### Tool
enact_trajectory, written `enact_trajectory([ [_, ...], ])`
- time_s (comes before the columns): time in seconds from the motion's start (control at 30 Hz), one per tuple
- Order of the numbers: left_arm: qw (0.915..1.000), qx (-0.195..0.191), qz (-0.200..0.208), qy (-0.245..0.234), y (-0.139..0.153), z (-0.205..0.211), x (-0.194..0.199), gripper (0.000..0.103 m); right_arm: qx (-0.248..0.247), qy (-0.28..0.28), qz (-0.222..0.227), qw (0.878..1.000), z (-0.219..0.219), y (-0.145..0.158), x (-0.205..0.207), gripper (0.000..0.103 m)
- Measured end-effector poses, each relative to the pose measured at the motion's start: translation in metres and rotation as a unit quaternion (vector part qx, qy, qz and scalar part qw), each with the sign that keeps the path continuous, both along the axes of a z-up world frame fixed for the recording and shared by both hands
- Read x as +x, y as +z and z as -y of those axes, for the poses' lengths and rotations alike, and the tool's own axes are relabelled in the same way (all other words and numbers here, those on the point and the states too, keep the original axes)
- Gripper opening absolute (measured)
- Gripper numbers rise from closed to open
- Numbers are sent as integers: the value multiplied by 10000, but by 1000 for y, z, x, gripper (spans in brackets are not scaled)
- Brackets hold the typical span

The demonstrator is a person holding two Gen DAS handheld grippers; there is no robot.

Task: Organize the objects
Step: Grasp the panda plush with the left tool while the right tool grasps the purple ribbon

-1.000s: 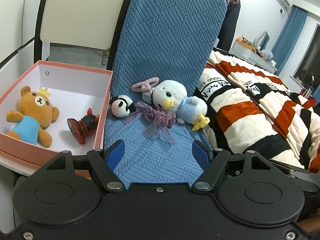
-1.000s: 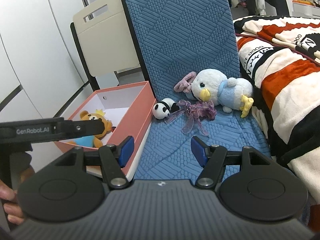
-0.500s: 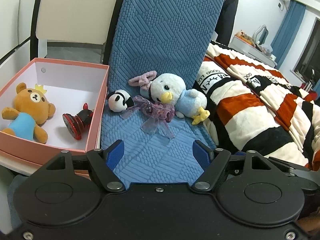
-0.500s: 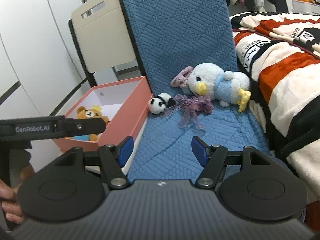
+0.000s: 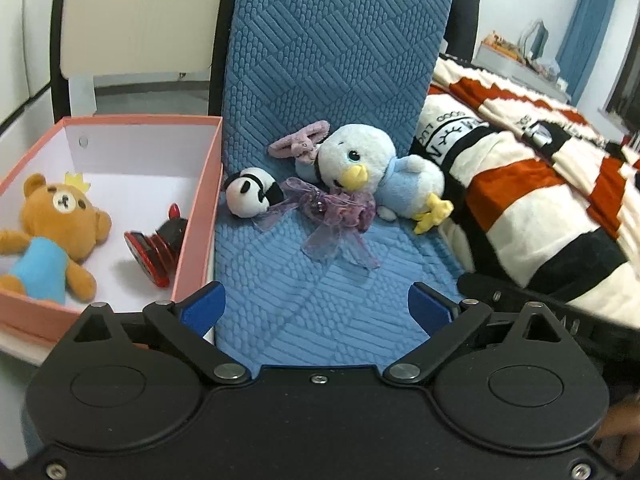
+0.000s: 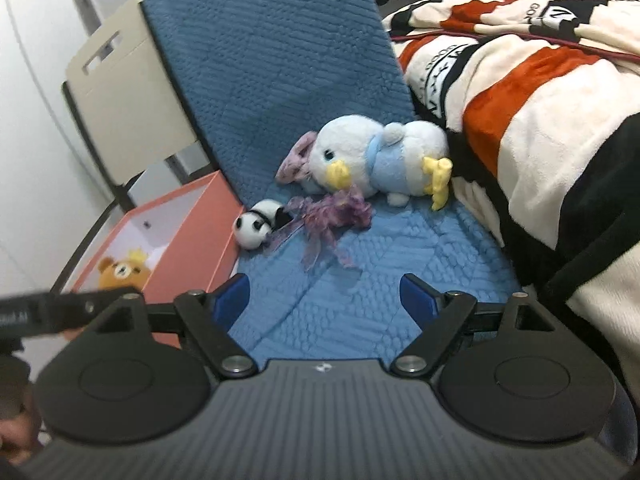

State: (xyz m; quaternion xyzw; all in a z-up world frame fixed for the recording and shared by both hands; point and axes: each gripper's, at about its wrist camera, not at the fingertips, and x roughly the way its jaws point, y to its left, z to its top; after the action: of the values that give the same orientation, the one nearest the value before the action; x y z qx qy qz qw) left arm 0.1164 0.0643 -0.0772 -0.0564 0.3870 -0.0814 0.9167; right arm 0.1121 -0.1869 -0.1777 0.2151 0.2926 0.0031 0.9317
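Both grippers hang above the front of a blue quilted chair cushion [image 5: 320, 60], each with its jaws spread and nothing between them. The left gripper [image 5: 318, 308] has just been opening its jaws and stands wide over bare cushion; the right gripper [image 6: 324, 300] has likewise just been opening, also over bare cushion. Farther back on the seat lie the loose things — a white-and-blue plush bird [image 5: 372, 172] on its side with yellow beak and feet, a pink hair tie [image 5: 298, 144] touching the back of its head, a purple gauzy bow [image 5: 336, 216] just in front of its beak, and a small panda plush [image 5: 250, 196] touching the bow's left end. Just beside the cushion on the left sits an open pink box [image 5: 198, 216] holding a brown teddy bear [image 5: 52, 232] in a blue shirt and a red-and-black toy [image 5: 158, 246] lying on its side by the right wall. A striped red, white and black blanket [image 5: 540, 200] lies against the cushion's right edge. The right wrist view is blurred.
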Motion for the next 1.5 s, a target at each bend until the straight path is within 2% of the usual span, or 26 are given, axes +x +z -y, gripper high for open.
enact_trajectory([
  [0.13,9993,354,-40,-130,-7,5,16,98,243,-206,-82,9995,5,-11,21,84],
  [0.37,9938,1048,-97,-361,-18,19,51,98,969,-267,-269,9946,11,-31,63,84],
  [0.57,9875,1437,-130,-631,-27,34,88,98,1019,-174,-299,9942,4,-42,101,84],
  [0.83,9696,2237,-124,-985,-48,52,139,98,1094,-189,-469,9927,11,-60,147,80],
  [0.9,9630,2434,-121,-1148,-55,57,151,98,1166,-200,-559,9914,13,-66,157,77],
  [1.2,9357,3098,-360,-1648,-94,84,195,97,1339,-106,-965,9862,20,-98,202,76],
  [1.4,9277,3321,-651,-1573,-118,87,222,94,992,149,-1332,9860,14,-106,235,75],
  [1.5,9276,3322,-759,-1528,-125,85,234,93,985,215,-1578,9823,12,-113,244,74],
])
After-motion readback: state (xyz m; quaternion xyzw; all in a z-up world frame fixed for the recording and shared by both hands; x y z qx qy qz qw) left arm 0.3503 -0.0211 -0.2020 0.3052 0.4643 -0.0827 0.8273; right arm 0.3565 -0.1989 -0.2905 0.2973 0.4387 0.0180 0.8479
